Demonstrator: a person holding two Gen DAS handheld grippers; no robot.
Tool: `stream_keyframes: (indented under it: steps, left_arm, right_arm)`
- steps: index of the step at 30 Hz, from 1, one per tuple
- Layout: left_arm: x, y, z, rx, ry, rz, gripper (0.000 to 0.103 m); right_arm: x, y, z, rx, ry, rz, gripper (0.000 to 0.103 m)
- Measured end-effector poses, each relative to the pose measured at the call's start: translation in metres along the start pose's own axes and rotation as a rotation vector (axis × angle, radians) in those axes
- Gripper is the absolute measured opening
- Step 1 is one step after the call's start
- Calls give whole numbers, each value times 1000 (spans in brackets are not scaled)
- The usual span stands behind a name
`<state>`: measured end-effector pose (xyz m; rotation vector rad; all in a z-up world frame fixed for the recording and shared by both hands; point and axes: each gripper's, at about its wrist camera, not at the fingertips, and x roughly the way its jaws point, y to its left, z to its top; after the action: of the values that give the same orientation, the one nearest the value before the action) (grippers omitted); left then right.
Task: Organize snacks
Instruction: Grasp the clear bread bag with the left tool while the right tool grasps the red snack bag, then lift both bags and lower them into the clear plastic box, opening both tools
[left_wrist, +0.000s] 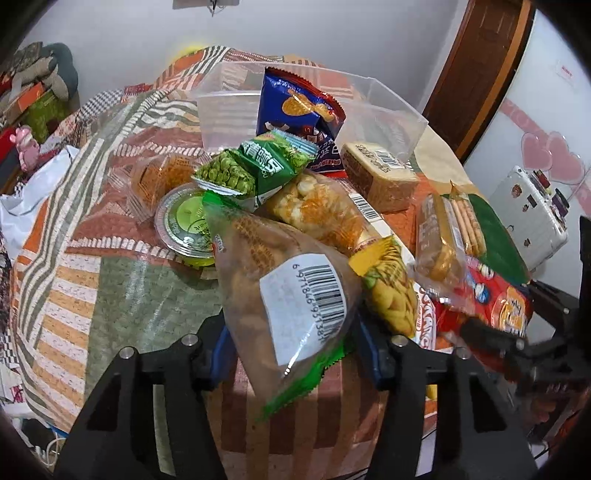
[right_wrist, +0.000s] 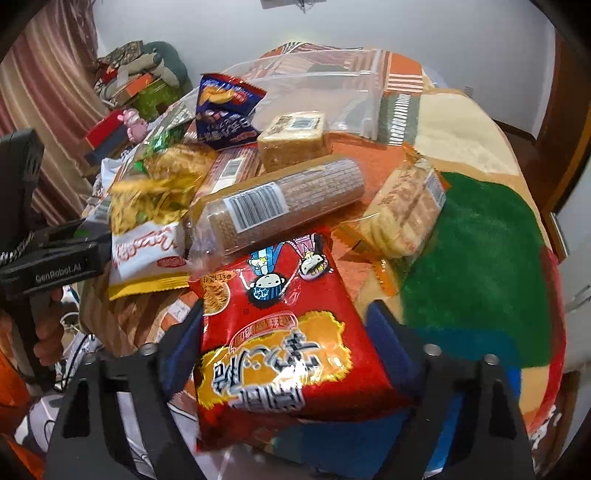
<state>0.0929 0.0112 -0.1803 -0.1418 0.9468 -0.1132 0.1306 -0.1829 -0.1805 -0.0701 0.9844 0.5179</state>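
Note:
A pile of snacks lies on a round table under a patchwork cloth (left_wrist: 92, 280). My left gripper (left_wrist: 295, 350) is shut on a clear bag of brown snacks with a barcode label (left_wrist: 291, 295); its blue pads press the bag's two sides. My right gripper (right_wrist: 284, 339) is shut on a red noodle packet (right_wrist: 284, 332), tilted between its pads. A clear plastic box (left_wrist: 388, 110) stands at the back of the table, with a blue chips packet (left_wrist: 295, 103) leaning in it. From the right wrist view the left gripper (right_wrist: 55, 258) shows at the left edge.
The pile holds a green pea packet (left_wrist: 258, 166), a pudding cup (left_wrist: 184, 225), a square cake (left_wrist: 376, 173), a biscuit roll (right_wrist: 288, 199), a cracker pack (right_wrist: 406, 210) and a yellow-white packet (right_wrist: 147, 236). A green patch of cloth (right_wrist: 480, 258) lies right. Clutter and a curtain (right_wrist: 55, 92) stand beyond the table.

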Motion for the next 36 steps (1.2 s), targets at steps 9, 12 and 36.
stream_keyframes:
  steps: [9,12,36]
  left_arm:
    - [-26,3,-3,19,-49,28,49]
    - [-40,4,-2,20,-81,27,48]
    - [-89,4,72,63,-315,63,48]
  right_arm:
    - [-12,-3,-1,33,-28,0,64]
    - [-21,-6,1,55,-46,13,64]
    - [-66,3,83,37,-353,13,64]
